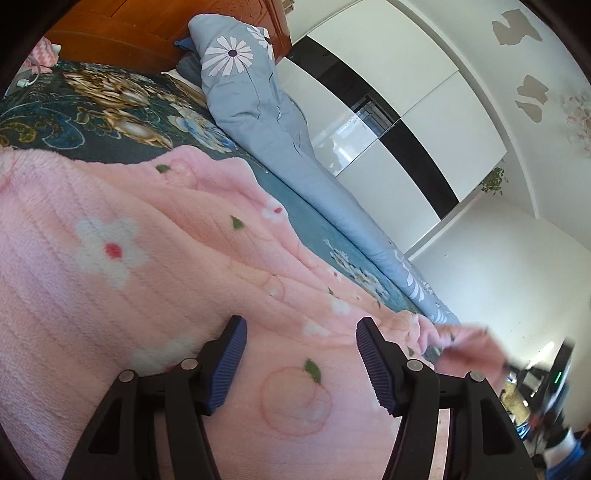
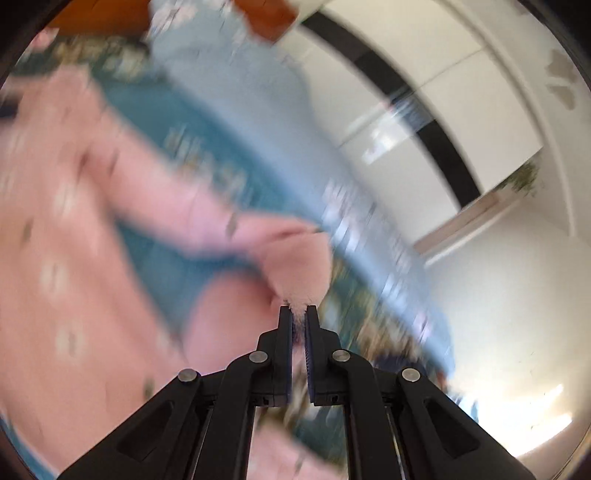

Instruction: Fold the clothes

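Note:
A fluffy pink garment (image 1: 122,266) with white flowers, green leaves and peach outlines lies spread over the bed. My left gripper (image 1: 301,336) hovers just above its cloth with the jaws wide apart and nothing pinched between them. In the right wrist view, blurred by motion, my right gripper (image 2: 298,308) is shut on a lifted end of the same pink garment (image 2: 299,262), which trails back to the left. In the left wrist view that raised pink end (image 1: 469,347) shows blurred at the right.
The bed has a dark teal floral bedspread (image 1: 92,107). A rolled light blue quilt (image 1: 258,110) with daisies lies along its far side. A wooden headboard (image 1: 147,29) stands behind. White and black wardrobe doors (image 1: 388,122) face the bed.

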Demonstrator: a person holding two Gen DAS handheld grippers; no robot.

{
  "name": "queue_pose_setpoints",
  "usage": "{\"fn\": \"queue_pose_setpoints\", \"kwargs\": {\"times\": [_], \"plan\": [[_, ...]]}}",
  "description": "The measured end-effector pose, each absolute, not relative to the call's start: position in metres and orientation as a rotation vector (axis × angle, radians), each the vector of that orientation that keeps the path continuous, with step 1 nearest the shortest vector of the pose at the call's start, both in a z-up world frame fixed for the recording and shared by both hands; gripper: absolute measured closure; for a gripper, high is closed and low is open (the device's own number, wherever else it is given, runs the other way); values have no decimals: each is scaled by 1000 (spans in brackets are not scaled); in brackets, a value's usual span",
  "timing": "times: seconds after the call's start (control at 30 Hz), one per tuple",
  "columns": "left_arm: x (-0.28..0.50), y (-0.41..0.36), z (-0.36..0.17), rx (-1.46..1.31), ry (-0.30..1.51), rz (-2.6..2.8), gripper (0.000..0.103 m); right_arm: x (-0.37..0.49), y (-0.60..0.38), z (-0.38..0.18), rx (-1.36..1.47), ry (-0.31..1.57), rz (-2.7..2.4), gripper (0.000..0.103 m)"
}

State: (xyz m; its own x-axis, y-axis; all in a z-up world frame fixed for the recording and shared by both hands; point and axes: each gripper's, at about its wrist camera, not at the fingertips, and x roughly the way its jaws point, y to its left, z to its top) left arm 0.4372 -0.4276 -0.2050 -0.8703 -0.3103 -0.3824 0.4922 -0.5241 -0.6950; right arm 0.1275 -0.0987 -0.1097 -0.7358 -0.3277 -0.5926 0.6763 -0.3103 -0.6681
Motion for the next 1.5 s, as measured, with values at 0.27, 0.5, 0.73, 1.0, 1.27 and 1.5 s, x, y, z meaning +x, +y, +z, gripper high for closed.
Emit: {"fn": "queue_pose_setpoints", "kwargs": {"times": [0.27,0.5,0.73,1.0,1.27,1.5], "plan": [[436,-426,-205,306,1175,-2378,37,128,-35,-146,883,837,-1972,96],[435,-425,-205,311,1173,-2375,37,84,-31,-117,999,412,-1969,81],[436,-424,-207,302,1175,-2380,37,10,-59,-135,1218,202,-2046,57],[437,-424,-208,295,1182,-2384,37,-31,-105,-82,947,426,-2402,95],[439,-423,-208,280,1190,-2391,37,40,-115,-90,477,828,-2314,94],[438,-423,-208,288,1186,-2386,37,58,-47,-170,795,857,-2136,94]]}}
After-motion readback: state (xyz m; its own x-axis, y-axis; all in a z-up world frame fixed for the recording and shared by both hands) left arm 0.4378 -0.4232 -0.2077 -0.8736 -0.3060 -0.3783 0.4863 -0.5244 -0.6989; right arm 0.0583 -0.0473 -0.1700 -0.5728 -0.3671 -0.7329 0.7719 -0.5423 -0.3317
